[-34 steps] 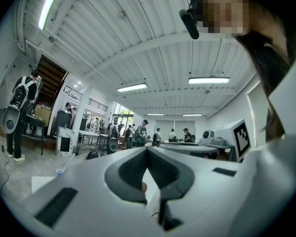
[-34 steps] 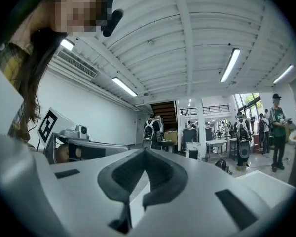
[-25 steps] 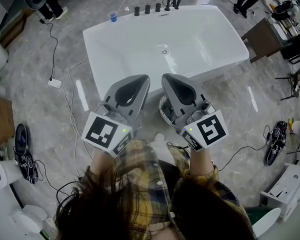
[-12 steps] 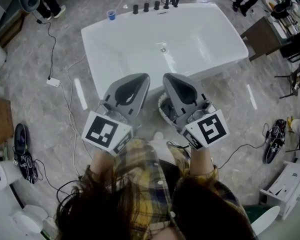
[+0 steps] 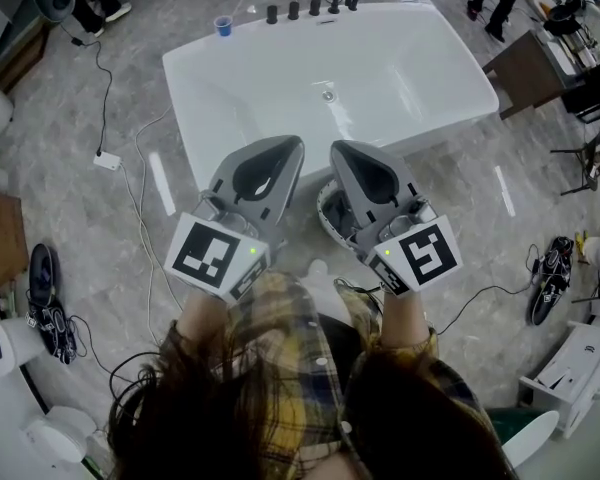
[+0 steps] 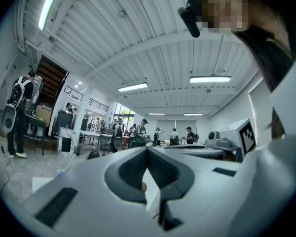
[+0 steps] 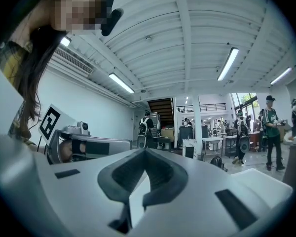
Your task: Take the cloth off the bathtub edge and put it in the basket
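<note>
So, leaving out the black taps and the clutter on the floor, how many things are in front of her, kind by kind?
grippers: 2, the left gripper and the right gripper, both shut and empty
bathtub: 1
blue cup: 1
basket: 1, mostly hidden under the right gripper
total: 5

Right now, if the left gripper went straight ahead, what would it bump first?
Probably nothing close. The left gripper, jaws shut, points level over the bathtub; its own view shows open room up to far-off people. Depth is hard to judge.
</note>
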`<state>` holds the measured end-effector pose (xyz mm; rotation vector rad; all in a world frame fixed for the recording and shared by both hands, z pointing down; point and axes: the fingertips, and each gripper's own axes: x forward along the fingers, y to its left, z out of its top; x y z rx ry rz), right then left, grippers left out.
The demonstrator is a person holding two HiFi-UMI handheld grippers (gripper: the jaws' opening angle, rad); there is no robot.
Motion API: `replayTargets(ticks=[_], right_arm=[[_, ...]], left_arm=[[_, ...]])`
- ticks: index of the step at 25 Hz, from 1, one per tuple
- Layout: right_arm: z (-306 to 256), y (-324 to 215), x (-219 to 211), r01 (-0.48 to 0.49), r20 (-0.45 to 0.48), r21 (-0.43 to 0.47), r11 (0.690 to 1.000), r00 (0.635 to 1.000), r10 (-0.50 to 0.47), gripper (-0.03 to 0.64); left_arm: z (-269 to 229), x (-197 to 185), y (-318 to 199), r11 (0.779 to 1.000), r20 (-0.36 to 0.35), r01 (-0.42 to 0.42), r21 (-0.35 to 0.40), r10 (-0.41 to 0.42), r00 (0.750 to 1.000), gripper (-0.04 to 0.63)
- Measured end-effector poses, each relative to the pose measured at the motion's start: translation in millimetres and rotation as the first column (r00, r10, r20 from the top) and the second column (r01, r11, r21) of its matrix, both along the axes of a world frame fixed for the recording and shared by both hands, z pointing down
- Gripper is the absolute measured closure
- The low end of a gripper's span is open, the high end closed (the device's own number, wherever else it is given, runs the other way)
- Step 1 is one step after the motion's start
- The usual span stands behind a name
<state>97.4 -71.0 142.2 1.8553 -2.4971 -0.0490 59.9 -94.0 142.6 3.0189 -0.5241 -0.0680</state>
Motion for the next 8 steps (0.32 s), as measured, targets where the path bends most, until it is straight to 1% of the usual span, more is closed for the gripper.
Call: replayTargets(ticks=[3,8], right_arm=[[-1,0,4,-0.003,-0.004,0.005,1.0,1.0,0.003,0.601],[-10,-5,20,-0.024,-0.012,0.032,0.999,1.0,0.024,0.601]], left_arm=[[-5,5,-3,1.0,0.007,0.006,0.028,-0.007,1.0,0.578],[-11,18,-13,0.996,0.064,0.003,0.085,-0.009,0.998,0.578]])
